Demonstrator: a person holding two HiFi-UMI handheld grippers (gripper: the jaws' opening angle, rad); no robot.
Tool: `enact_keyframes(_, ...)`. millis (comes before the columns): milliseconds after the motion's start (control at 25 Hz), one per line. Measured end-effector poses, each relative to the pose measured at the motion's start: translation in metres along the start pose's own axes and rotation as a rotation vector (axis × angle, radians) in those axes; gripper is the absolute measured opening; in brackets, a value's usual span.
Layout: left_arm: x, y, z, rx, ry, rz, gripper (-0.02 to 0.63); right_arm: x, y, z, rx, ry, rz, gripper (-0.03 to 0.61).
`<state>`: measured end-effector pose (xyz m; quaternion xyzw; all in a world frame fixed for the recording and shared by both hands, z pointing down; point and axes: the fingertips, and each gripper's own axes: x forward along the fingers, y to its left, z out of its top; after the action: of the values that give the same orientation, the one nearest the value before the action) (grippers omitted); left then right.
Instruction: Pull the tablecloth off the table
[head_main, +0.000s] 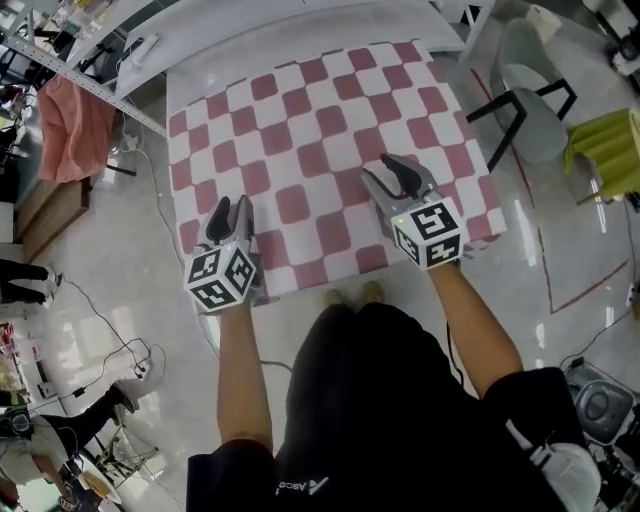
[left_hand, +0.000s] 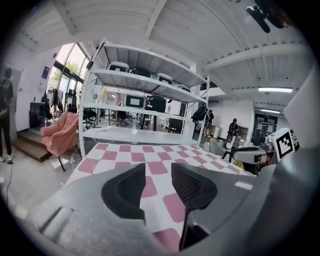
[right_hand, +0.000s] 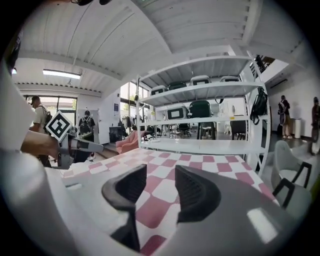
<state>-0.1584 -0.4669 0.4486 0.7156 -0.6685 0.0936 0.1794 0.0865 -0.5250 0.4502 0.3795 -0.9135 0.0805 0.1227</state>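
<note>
A pink-and-white checked tablecloth lies flat over the table, whose pale top shows past the cloth's far edge. My left gripper hovers over the cloth's near left corner, its jaws apart and nothing between the pads. My right gripper is over the cloth's near right part, also open and empty. In the left gripper view the cloth stretches ahead between the dark fingers of the gripper. The right gripper view shows the same checks through its gripper's gap.
A grey chair stands right of the table, with a yellow-green object beyond it. A pink-draped chair stands at the left. A white shelving rack rises behind the table's far edge. Cables lie on the floor; people stand in the background.
</note>
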Motion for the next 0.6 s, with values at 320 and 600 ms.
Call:
enact_keyframes(320, 0.057, 0.048, -0.042, -0.012, 0.200, 0.066, 0.267, 0.061, -0.045, -0.050, 0.031, 0.209, -0.096, 0.333)
enact_keyframes(600, 0.097, 0.075, -0.068, -0.028, 0.358, 0.114, 0.332, 0.095, -0.091, -0.087, 0.092, 0.396, -0.165, 0.391)
